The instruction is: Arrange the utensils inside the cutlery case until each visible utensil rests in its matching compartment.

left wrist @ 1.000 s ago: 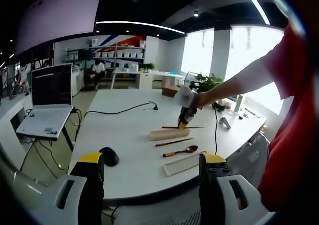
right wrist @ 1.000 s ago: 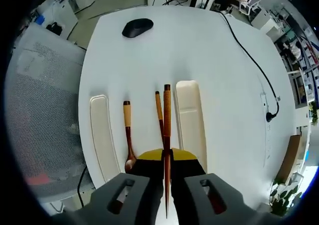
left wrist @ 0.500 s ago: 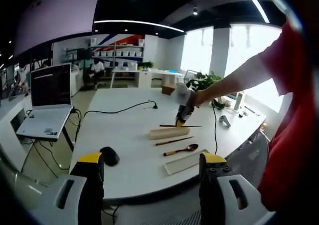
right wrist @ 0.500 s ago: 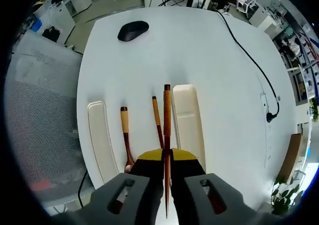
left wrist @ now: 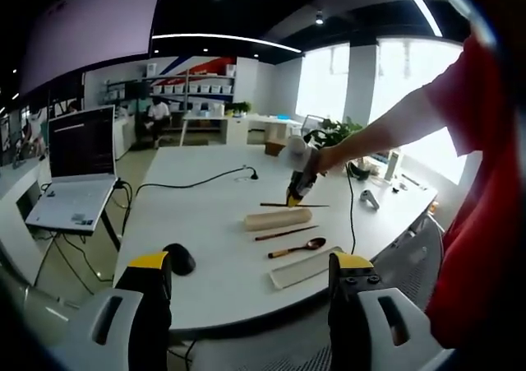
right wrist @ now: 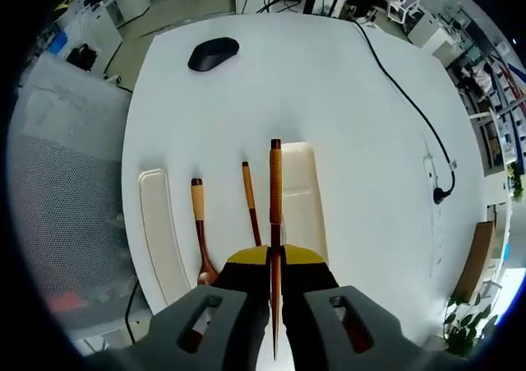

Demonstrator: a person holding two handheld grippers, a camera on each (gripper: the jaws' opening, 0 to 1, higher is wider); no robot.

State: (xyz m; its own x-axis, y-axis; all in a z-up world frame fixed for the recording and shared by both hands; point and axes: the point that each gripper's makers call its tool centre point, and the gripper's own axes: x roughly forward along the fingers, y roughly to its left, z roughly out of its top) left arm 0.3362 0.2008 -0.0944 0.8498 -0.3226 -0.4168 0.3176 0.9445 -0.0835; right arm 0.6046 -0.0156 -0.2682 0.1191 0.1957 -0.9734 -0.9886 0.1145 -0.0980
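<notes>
Right gripper: jaws closed tight on a wooden chopstick, which runs straight ahead from between the yellow tips, lifted clear of the white worktop. Chopstick hangs over the left edge of the cream cutlery case. Second chopstick lies on the worktop just left of the case; wooden spoon left of that; case lid furthest left, near the worktop edge. Black mouse well apart at the far end. Black cable trails along the right.

Left gripper: jaws wide apart, nothing between them, held back from the worktop edge. From here the right gripper shows above the case, chopstick level in it. Laptop on a side table to the left.
</notes>
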